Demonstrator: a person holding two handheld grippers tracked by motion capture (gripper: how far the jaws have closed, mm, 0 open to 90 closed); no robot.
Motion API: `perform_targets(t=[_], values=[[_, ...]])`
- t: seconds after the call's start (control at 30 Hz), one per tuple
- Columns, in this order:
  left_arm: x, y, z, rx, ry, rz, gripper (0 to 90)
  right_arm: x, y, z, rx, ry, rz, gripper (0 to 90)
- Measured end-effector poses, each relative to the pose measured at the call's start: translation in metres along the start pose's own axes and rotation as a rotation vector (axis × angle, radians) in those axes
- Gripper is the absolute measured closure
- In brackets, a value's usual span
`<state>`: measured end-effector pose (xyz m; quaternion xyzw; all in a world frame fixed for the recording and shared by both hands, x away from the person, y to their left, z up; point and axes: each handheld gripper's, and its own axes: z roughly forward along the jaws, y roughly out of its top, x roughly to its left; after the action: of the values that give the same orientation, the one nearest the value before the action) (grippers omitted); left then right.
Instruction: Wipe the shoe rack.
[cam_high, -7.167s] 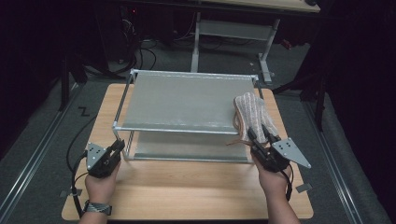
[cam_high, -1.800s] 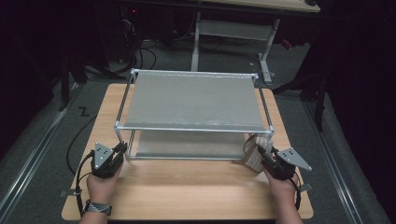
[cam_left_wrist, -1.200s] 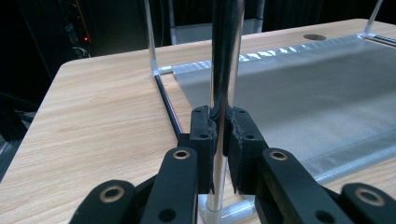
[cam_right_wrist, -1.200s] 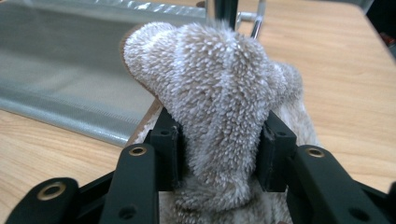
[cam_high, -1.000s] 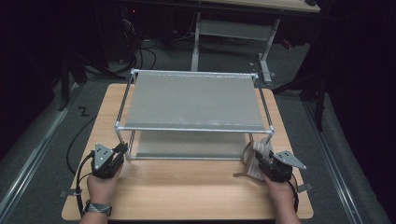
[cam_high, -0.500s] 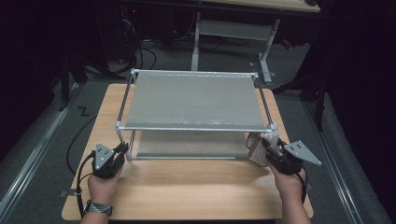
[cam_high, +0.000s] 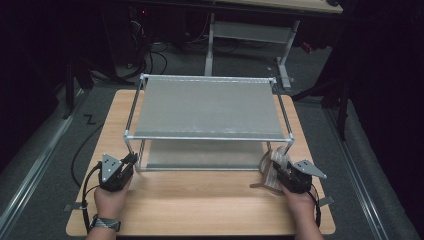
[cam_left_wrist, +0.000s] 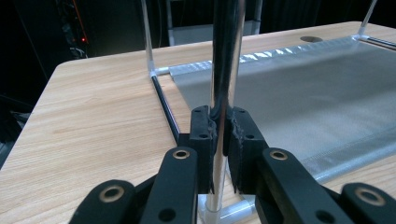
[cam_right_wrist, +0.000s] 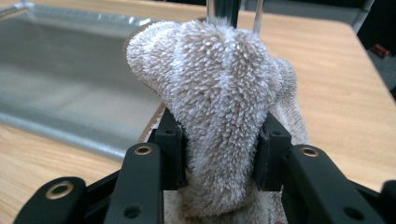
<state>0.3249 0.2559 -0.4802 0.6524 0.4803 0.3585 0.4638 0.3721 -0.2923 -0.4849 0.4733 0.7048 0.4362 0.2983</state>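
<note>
One wooden table in a dark room bears one rack; left gripper clamps its post, right gripper, jaws just closing, squeezes one towel.

left tool: clamped, low at left | right tool: jaws closing

- towel: fuzzy, pale beige with lighter whitish stripes
- rack: shiny silver tubes, grey mesh shelves
- table: light wood with fine grain
- left gripper and right gripper: black, with grey plates on top
</note>
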Motion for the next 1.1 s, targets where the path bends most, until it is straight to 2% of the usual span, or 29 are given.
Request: perform_targets(t=[0.3, 0.53, 0.6, 0.73, 0.77, 0.8, 0.83, 0.87, 0.9, 0.93, 1.0, 1.07, 1.1], values=[[-0.001, 0.000, 0.003, -0.010, -0.001, -0.002, 80.9, 0.000, -0.003, -0.002, -0.007, -0.005, 0.006, 63.5], [0.000, 0.007, 0.025, -0.005, -0.013, -0.024, 80.6, -0.005, -0.008, -0.012, -0.012, -0.010, 0.020, 63.5], [0.001, 0.011, 0.035, -0.006, -0.015, -0.051, 80.1, -0.006, -0.009, -0.016, -0.009, -0.005, 0.034, 63.0], [0.000, 0.014, 0.041, 0.013, -0.003, -0.074, 78.9, -0.006, -0.011, -0.021, -0.005, -0.004, 0.039, 62.8], [-0.002, 0.014, 0.038, 0.026, -0.008, -0.089, 69.0, -0.005, -0.012, -0.025, -0.001, -0.002, 0.042, 62.5], [-0.002, 0.014, 0.038, 0.026, -0.008, -0.089, 65.0, -0.005, -0.012, -0.025, -0.001, -0.002, 0.042, 62.5], [-0.004, 0.013, 0.034, 0.029, -0.005, -0.080, 65.0, -0.004, -0.013, -0.027, -0.002, 0.000, 0.040, 62.4], [-0.006, 0.011, 0.025, 0.035, 0.003, -0.067, 58.2, -0.001, -0.015, -0.031, -0.004, 0.009, 0.050, 62.2], [-0.007, 0.010, 0.018, 0.035, 0.000, -0.073, 55.7, 0.000, -0.016, -0.032, -0.006, 0.011, 0.049, 62.2], [-0.007, 0.010, 0.018, 0.035, 0.000, -0.073, 55.0, 0.000, -0.016, -0.032, -0.006, 0.011, 0.049, 62.2], [-0.010, 0.007, 0.002, 0.010, -0.017, -0.084, 55.0, 0.002, -0.018, -0.033, -0.014, 0.013, 0.053, 62.1], [-0.014, 0.002, -0.011, 0.001, -0.029, -0.071, 54.4, 0.006, -0.020, -0.035, -0.021, 0.021, 0.064, 62.0], [-0.016, -0.001, -0.017, 0.002, -0.034, -0.070, 54.0, 0.014, -0.020, -0.036, -0.017, 0.038, 0.055, 61.9]])
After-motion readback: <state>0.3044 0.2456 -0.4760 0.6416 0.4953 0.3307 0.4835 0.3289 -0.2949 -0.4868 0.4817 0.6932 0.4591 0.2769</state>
